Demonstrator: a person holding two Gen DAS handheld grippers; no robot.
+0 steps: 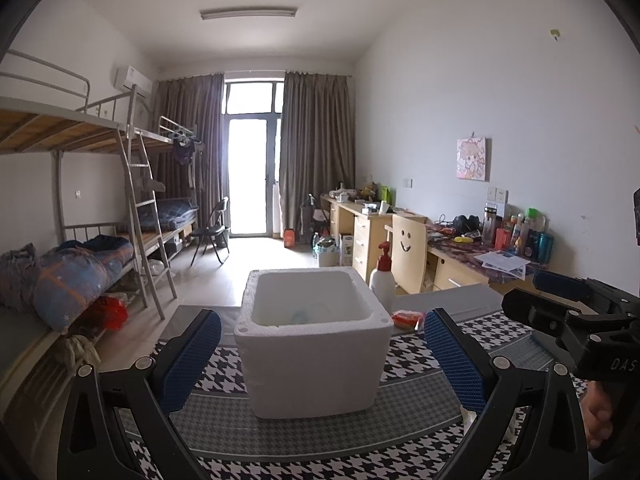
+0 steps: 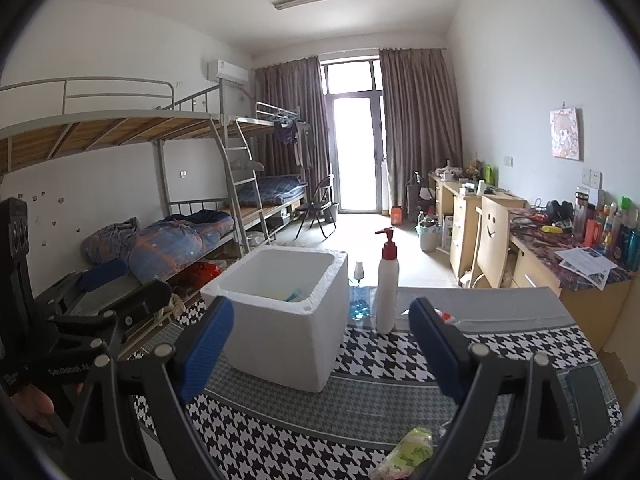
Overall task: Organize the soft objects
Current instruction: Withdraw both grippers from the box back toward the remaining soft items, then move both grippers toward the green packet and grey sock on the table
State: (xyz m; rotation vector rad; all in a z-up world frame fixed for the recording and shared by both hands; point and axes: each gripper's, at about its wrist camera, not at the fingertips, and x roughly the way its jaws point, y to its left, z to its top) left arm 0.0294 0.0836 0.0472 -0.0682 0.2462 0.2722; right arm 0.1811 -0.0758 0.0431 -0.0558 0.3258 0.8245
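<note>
A white foam box [image 1: 316, 344] stands open-topped on the houndstooth tablecloth [image 1: 420, 364], and something pale blue [image 2: 296, 294] lies inside it. My left gripper [image 1: 323, 316] is open, its blue pads either side of the box and nearer the camera than it. My right gripper [image 2: 322, 308] is also open and holds nothing; the box [image 2: 280, 320] sits ahead and left of it. A soft green-yellow packet [image 2: 408, 452] lies on the cloth just below its right finger. A red-orange packet [image 1: 407, 318] rests right of the box, half hidden behind the right finger in the right wrist view.
A white pump bottle [image 2: 387, 280] with a red top and a small bottle of blue liquid [image 2: 360, 300] stand behind the box. A dark flat object [image 2: 588, 404] lies at the table's right edge. Bunk beds [image 1: 80, 184] line the left wall, cluttered desks [image 1: 500, 248] the right.
</note>
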